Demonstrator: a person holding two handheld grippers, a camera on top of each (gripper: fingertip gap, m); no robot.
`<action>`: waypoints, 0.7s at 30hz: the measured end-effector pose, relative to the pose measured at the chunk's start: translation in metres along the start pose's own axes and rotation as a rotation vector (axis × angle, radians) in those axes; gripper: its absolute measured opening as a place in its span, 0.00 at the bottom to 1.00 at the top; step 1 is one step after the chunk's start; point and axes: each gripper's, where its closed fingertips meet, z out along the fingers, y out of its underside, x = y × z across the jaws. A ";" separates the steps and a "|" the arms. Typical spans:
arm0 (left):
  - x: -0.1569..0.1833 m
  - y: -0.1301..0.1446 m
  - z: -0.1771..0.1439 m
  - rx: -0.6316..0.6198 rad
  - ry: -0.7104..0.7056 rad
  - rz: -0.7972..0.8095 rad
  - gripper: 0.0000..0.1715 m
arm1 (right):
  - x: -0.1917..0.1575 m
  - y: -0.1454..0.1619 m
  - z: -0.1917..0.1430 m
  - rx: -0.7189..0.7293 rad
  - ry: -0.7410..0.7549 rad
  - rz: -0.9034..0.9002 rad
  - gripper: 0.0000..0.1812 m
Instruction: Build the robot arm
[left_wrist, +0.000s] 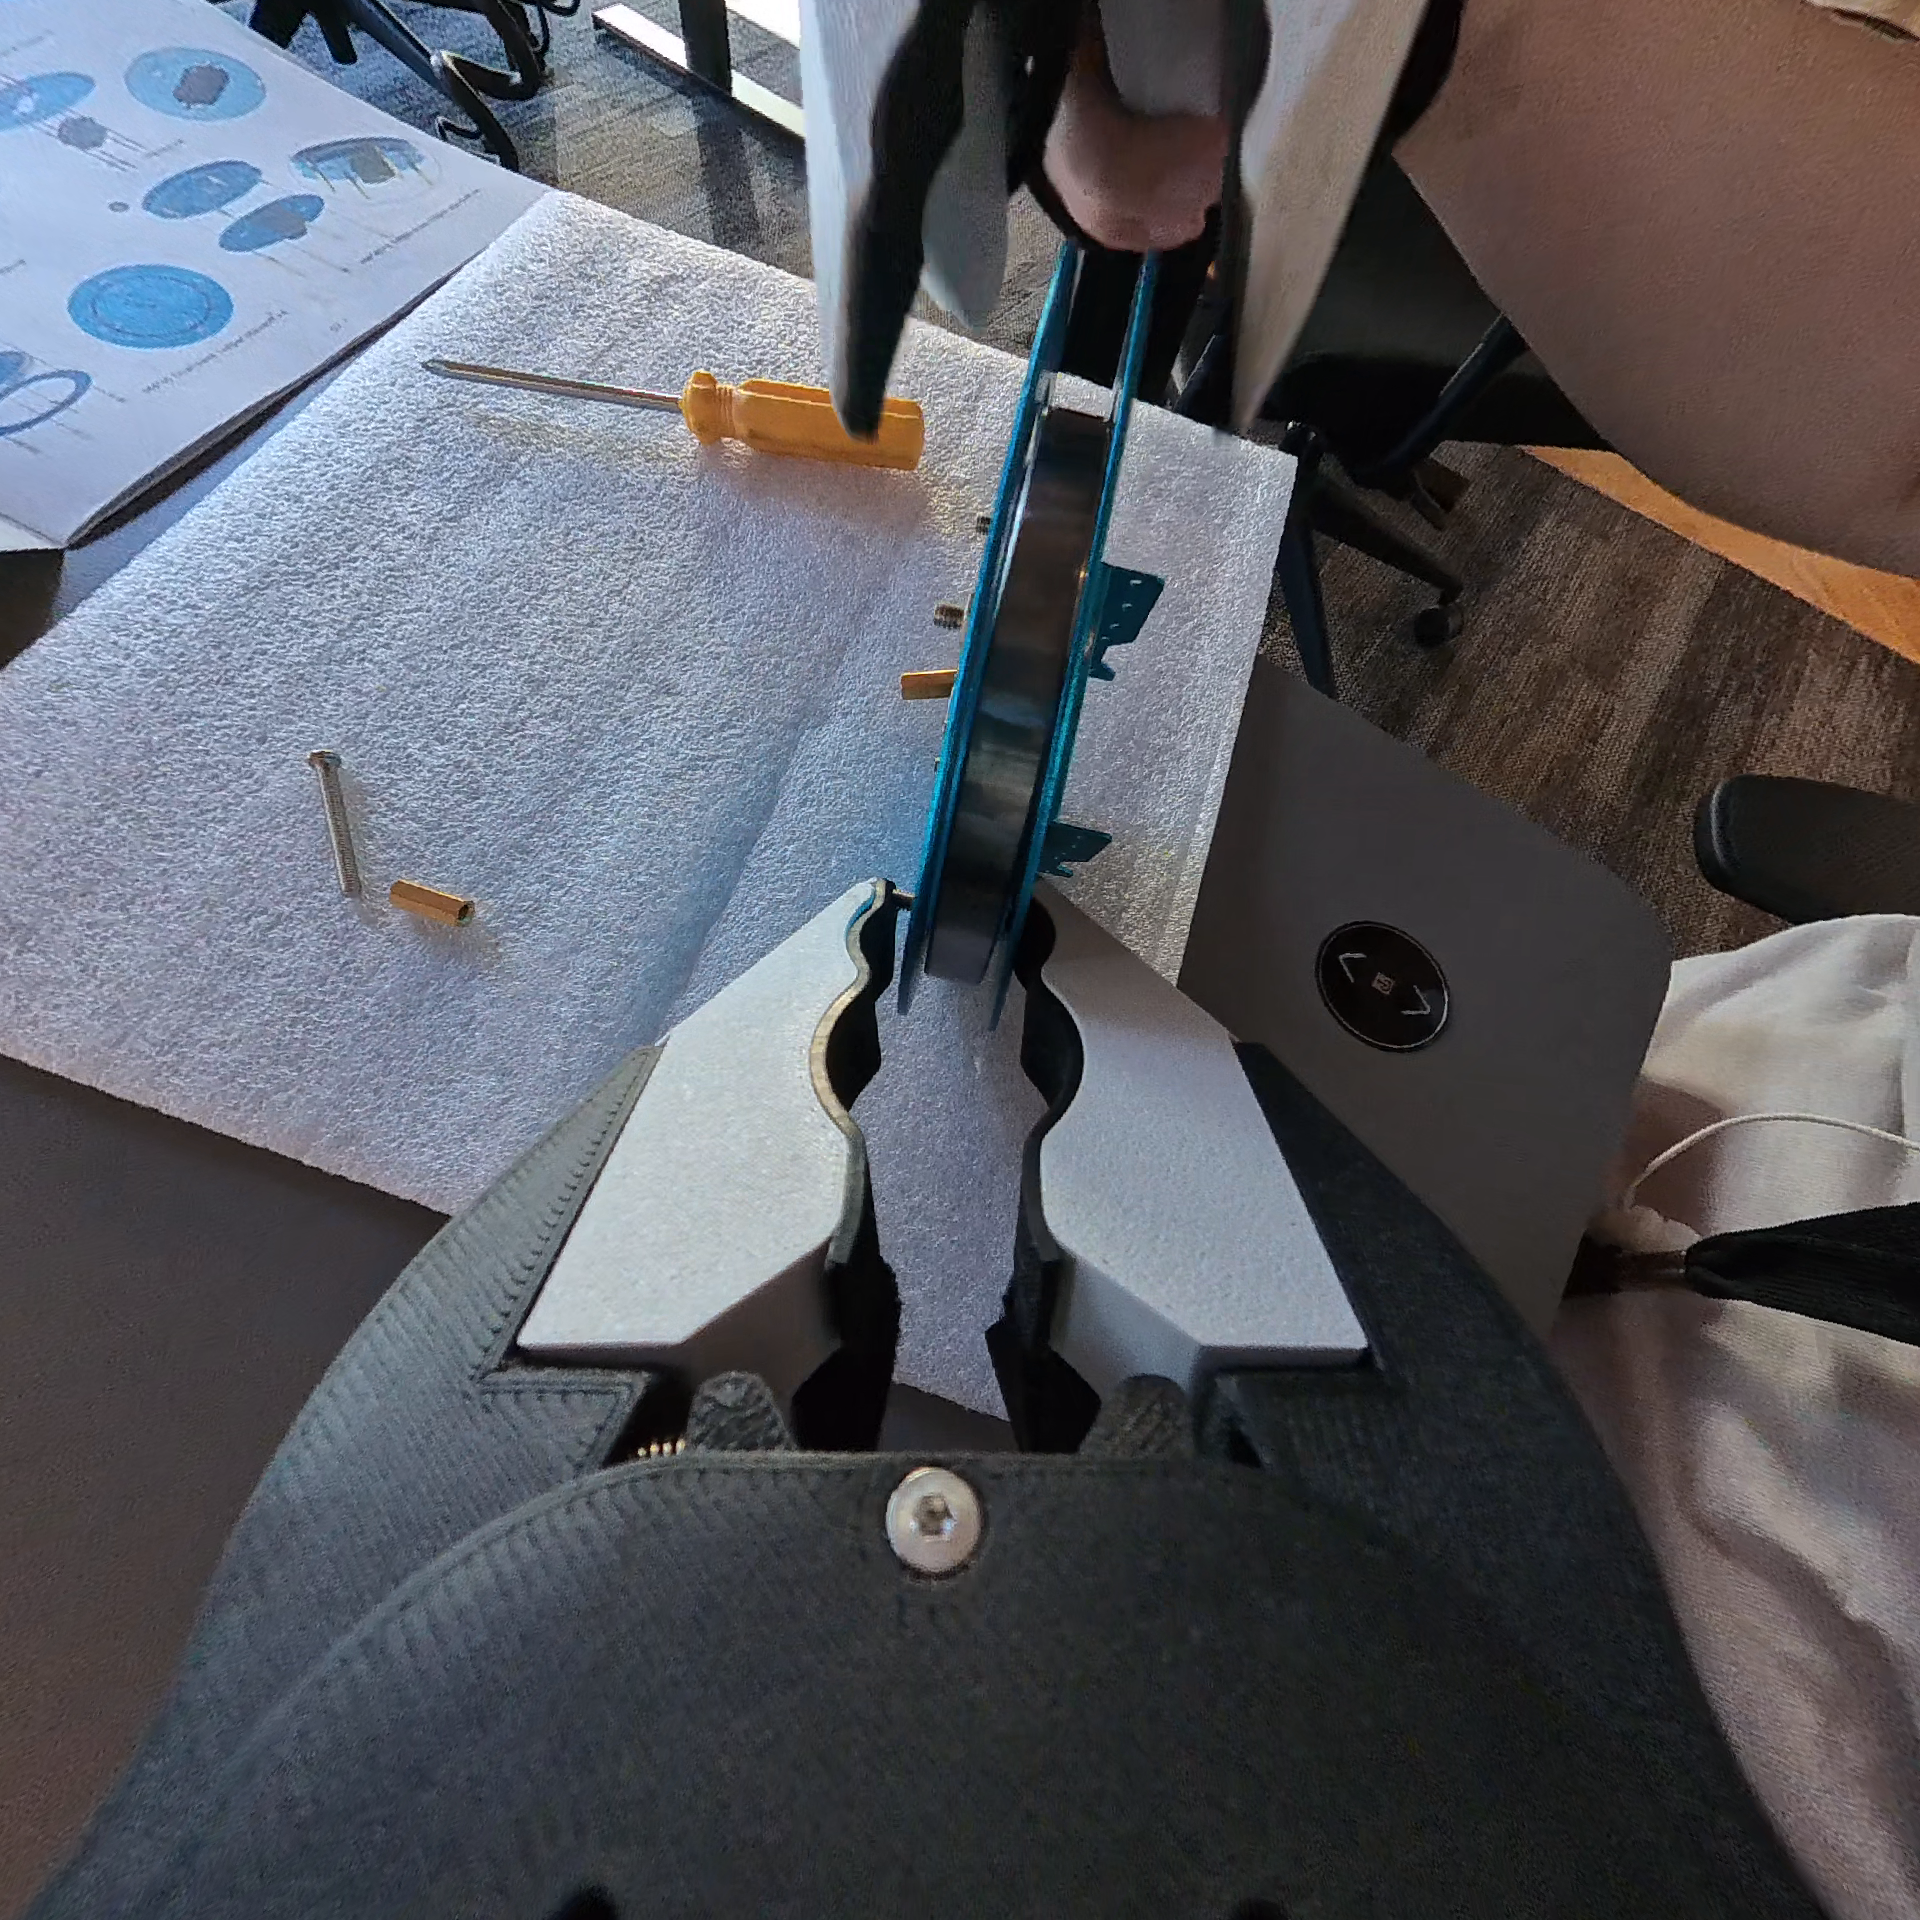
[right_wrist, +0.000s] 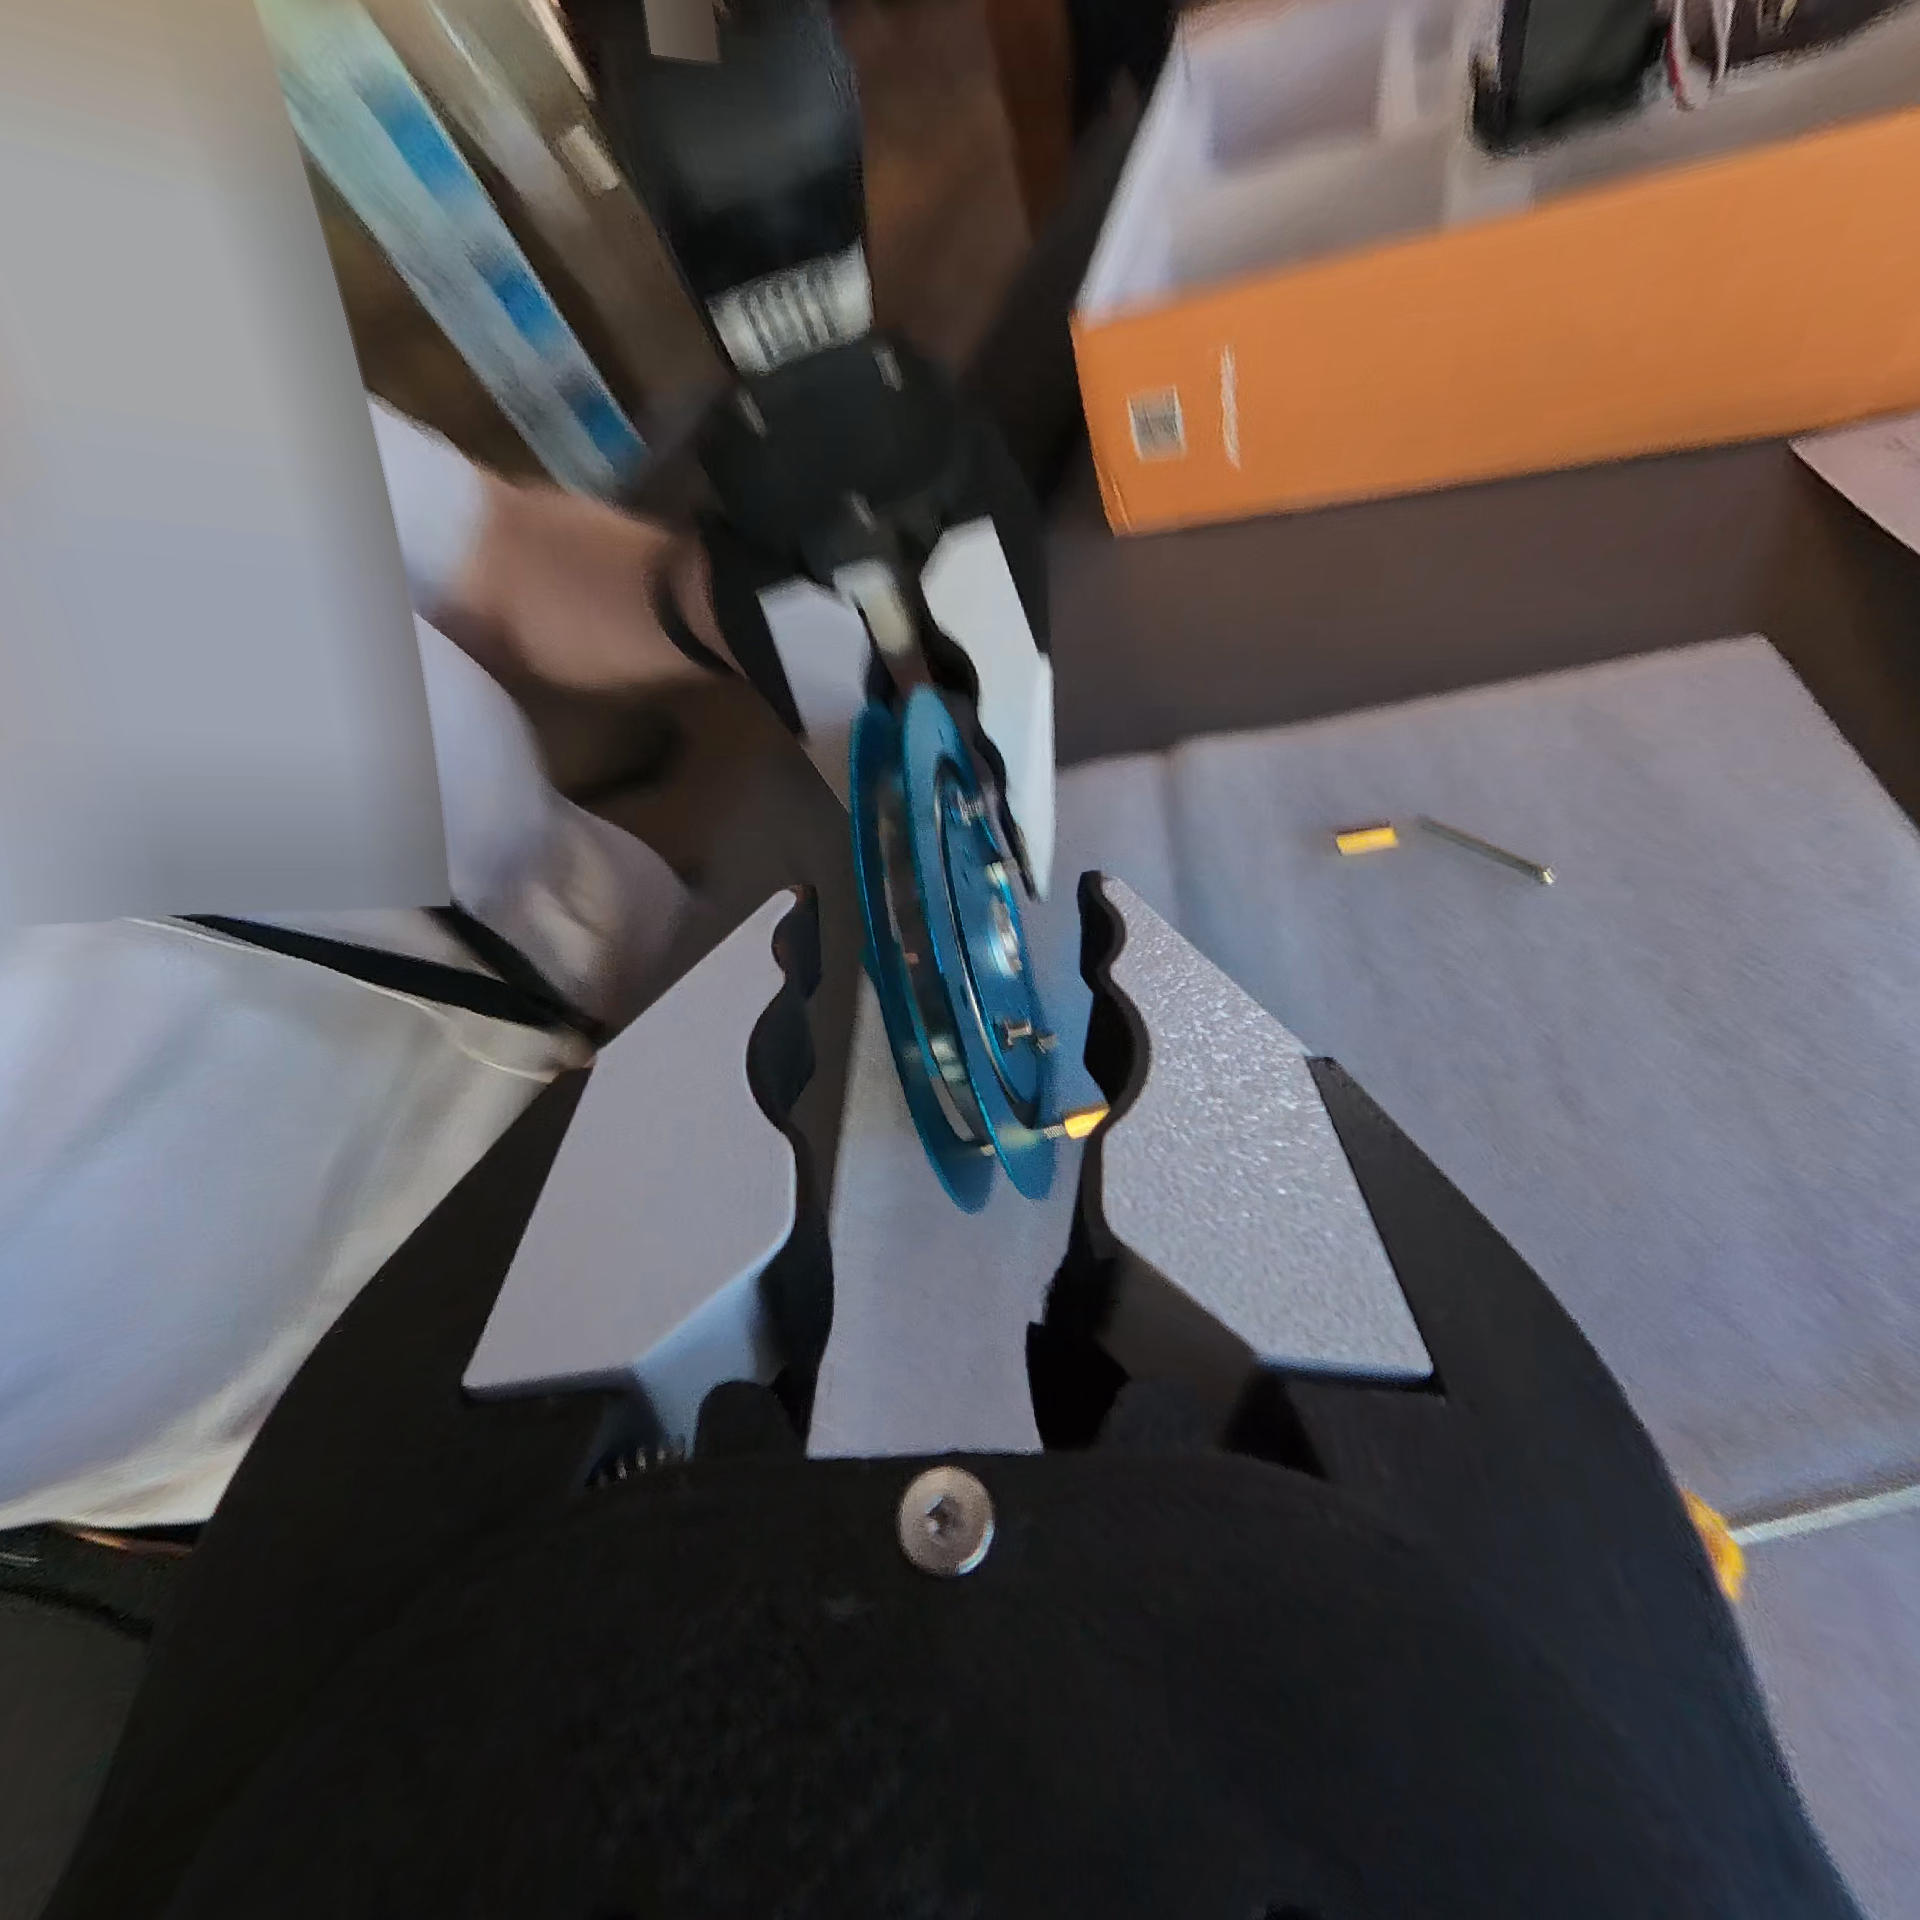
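The left gripper (left_wrist: 951, 961) is clamping the round blue double-plate metal assembly (left_wrist: 1023, 665) on edge, exposing its screws; the right gripper's (right_wrist: 945, 914) jaws are gaping around it.

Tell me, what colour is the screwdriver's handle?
Orange; the screwdriver shows best in the left wrist view.

**Inspector A:** Left gripper (left_wrist: 961, 914), status?

**Inspector B:** The 2 fingers are drawn in, tips pinching the near rim of a blue disc assembly (left_wrist: 1023, 644). From the right wrist view the left gripper (right_wrist: 935, 717) reaches in from above, with the left hand (right_wrist: 561, 613) behind it.

**Inspector A:** Right gripper (right_wrist: 945, 904)?

**Inspector B:** Jaws spread, 1 finger on either side of the assembly, gaps visible on both. The view is blurred. The right hand (left_wrist: 1132, 177) shows between its fingers.
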 end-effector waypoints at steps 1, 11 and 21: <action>0.000 0.000 0.000 -0.001 -0.001 -0.001 0.12 | -0.001 0.005 0.006 -0.045 0.030 -0.033 0.25; 0.004 -0.001 0.000 0.004 0.024 0.002 0.14 | -0.009 0.009 0.021 -0.117 0.139 -0.184 0.07; -0.038 -0.016 -0.054 -0.072 -0.086 -0.126 0.15 | -0.007 0.011 0.016 -0.106 0.124 -0.191 0.07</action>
